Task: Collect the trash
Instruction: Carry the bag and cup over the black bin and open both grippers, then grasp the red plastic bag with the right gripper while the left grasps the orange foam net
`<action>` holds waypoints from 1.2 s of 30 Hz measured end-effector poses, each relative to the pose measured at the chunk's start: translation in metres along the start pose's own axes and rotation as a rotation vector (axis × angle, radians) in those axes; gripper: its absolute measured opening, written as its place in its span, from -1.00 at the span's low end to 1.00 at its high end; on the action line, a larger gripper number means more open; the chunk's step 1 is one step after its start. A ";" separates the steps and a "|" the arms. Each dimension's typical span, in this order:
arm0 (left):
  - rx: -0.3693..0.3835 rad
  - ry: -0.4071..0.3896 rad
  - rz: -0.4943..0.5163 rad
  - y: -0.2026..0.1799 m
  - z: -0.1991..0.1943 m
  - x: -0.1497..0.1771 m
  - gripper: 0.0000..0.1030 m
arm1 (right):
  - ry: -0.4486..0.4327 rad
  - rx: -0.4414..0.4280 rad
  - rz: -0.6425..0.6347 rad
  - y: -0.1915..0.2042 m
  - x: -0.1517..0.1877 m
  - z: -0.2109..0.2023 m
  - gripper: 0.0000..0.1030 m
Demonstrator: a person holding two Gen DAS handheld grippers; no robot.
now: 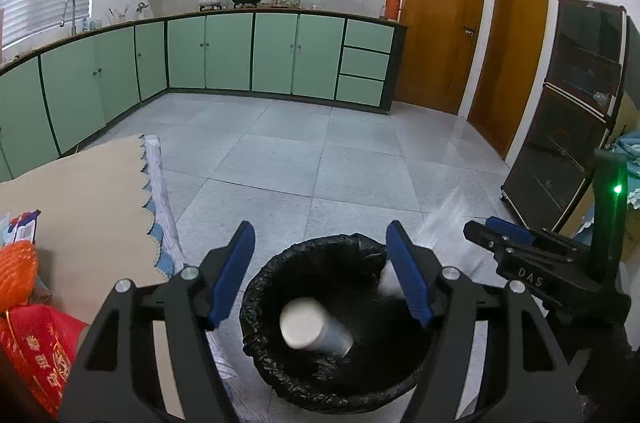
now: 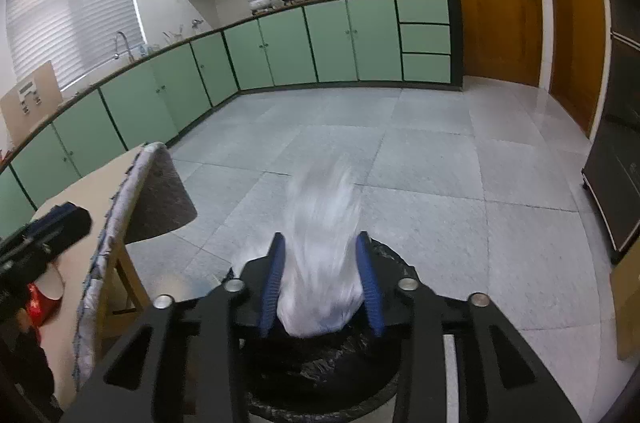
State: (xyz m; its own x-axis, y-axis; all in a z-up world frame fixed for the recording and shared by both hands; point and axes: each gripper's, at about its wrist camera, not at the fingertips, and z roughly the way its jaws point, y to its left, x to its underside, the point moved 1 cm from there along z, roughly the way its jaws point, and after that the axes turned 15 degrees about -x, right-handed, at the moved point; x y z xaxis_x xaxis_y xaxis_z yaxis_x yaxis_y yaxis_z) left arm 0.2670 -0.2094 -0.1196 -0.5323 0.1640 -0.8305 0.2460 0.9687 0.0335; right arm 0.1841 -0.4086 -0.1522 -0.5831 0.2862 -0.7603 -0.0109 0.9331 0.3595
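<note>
Here the right gripper (image 2: 320, 279) clamps a blurred white wad, probably a plastic bag (image 2: 322, 263), directly above the black-lined bin (image 1: 320, 375), its long axis streaming away toward the far floor. The left gripper (image 1: 320, 271) hangs empty with jaws spread over the same bin, where a white cup (image 1: 312, 327) already lies. The drop looks straight down.
</note>
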 end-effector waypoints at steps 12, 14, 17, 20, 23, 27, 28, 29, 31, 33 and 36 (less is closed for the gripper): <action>-0.081 -0.050 -0.056 0.053 -0.050 0.001 0.57 | -0.087 -0.029 -0.019 0.037 0.000 -0.034 0.77; -0.120 -0.066 -0.077 0.072 -0.067 0.004 0.61 | -0.102 -0.051 -0.044 0.057 0.001 -0.040 0.83; -0.182 -0.085 -0.102 0.102 -0.090 0.012 0.65 | -0.120 -0.099 -0.079 0.094 0.005 -0.045 0.88; -0.265 -0.106 -0.109 0.133 -0.114 0.023 0.66 | -0.124 -0.155 -0.097 0.127 0.010 -0.044 0.88; -0.342 -0.115 -0.118 0.162 -0.134 0.034 0.66 | -0.130 -0.199 -0.151 0.167 0.018 -0.041 0.88; -0.422 -0.097 -0.161 0.202 -0.154 0.050 0.66 | -0.130 -0.250 -0.225 0.212 0.034 -0.035 0.88; -0.438 -0.094 -0.168 0.210 -0.158 0.054 0.66 | -0.124 -0.262 -0.236 0.220 0.039 -0.033 0.87; -0.456 -0.090 -0.174 0.219 -0.162 0.060 0.66 | -0.116 -0.275 -0.250 0.232 0.045 -0.030 0.87; -0.493 -0.076 -0.184 0.233 -0.168 0.072 0.66 | -0.104 -0.300 -0.267 0.250 0.056 -0.025 0.84; -0.515 -0.054 -0.197 0.247 -0.172 0.083 0.66 | -0.082 -0.339 -0.287 0.270 0.067 -0.019 0.82; -0.533 -0.034 -0.210 0.259 -0.175 0.097 0.66 | -0.044 -0.380 -0.328 0.296 0.085 -0.012 0.78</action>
State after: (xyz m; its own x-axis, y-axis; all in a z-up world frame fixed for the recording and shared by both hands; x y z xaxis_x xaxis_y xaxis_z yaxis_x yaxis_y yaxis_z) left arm 0.1373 0.0902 -0.0939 -0.4970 -0.0394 -0.8668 -0.3089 0.9416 0.1343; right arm 0.1213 -0.1103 -0.1037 -0.4646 0.0077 -0.8855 -0.4879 0.8322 0.2632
